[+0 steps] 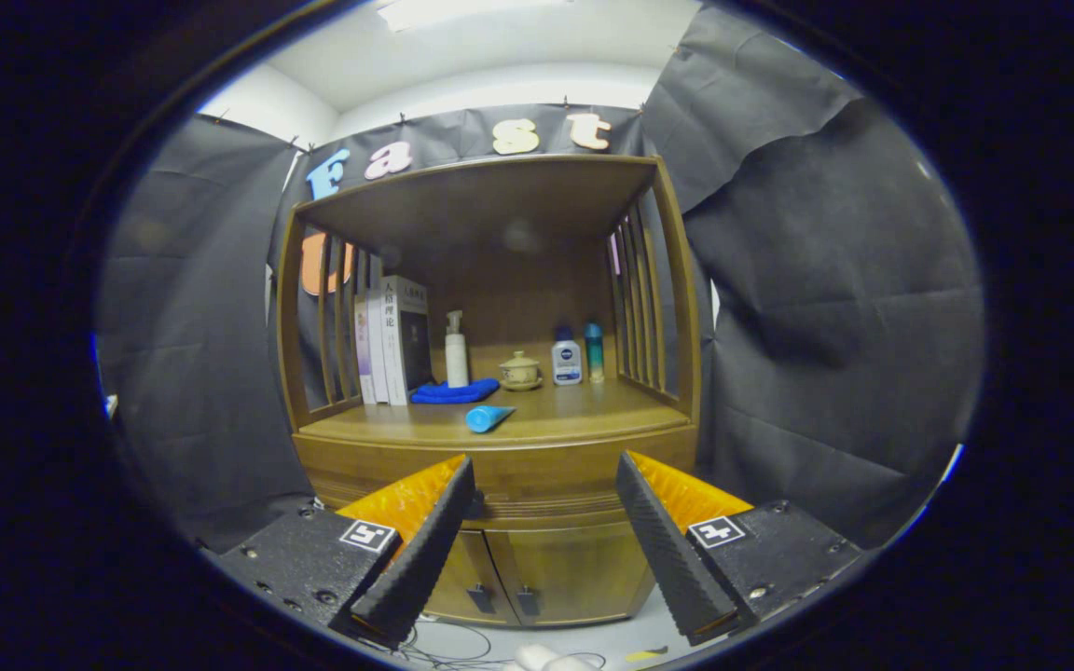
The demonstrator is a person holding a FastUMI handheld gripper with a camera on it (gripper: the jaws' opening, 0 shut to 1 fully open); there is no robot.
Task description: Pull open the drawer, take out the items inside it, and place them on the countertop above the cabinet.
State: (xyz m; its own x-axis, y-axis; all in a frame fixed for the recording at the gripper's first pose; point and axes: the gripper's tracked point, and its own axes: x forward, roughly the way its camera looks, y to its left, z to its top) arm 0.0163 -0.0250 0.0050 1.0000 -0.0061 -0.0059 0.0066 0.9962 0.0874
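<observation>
A wooden cabinet (pixel 500 280) stands ahead of me, some way off. Its drawer front (pixel 537 466) sits shut just under the countertop (pixel 556 419), beyond and between my fingertips. A blue tube (pixel 488 417) lies on its side on the countertop near the front edge. My gripper (pixel 544 471) is open, its fingers spread wide with nothing between them, held back from the cabinet at drawer height.
At the back of the countertop stand several books (pixel 392 340), a white pump bottle (pixel 456 352), a folded blue cloth (pixel 453 391), a small lidded cup (pixel 520 371), a white bottle (pixel 566 359) and a teal bottle (pixel 595 352). Two lower doors (pixel 537 568) are shut. Slatted sides flank the shelf.
</observation>
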